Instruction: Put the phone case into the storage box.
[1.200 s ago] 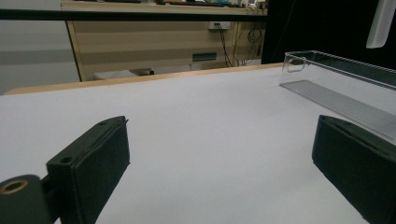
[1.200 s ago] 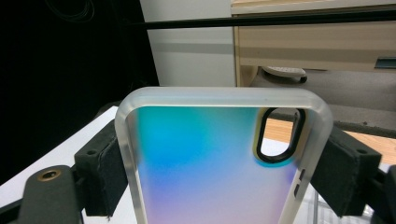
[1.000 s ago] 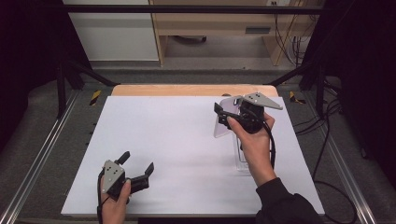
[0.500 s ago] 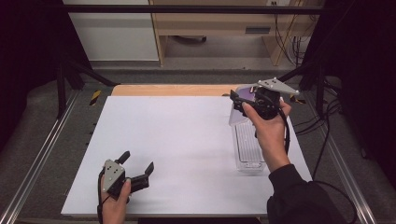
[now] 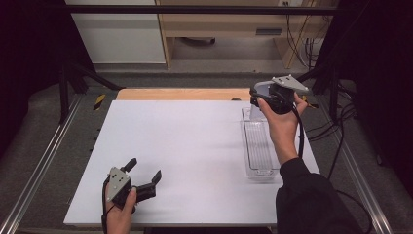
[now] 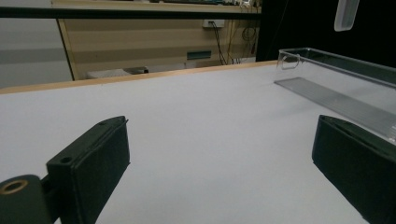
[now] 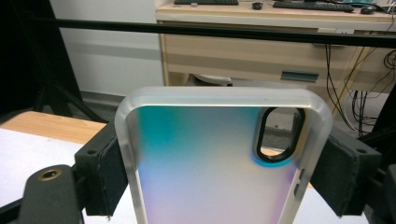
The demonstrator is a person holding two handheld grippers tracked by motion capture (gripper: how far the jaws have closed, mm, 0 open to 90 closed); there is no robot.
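Right gripper [image 5: 259, 93] clamps a phone case [image 7: 219, 161] by its two long edges, held up in the air above the far end of the clear tray [image 5: 259, 146] at the table's [image 5: 185, 146] right side. Left gripper [image 5: 143, 176] rests near front-left corner, jaws wide apart, holding nothing.

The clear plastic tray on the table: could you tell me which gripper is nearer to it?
Right. The right gripper, shut on a phone case, is held above the far end of the clear tray. The left gripper rests open near the table's front edge, well apart from it.
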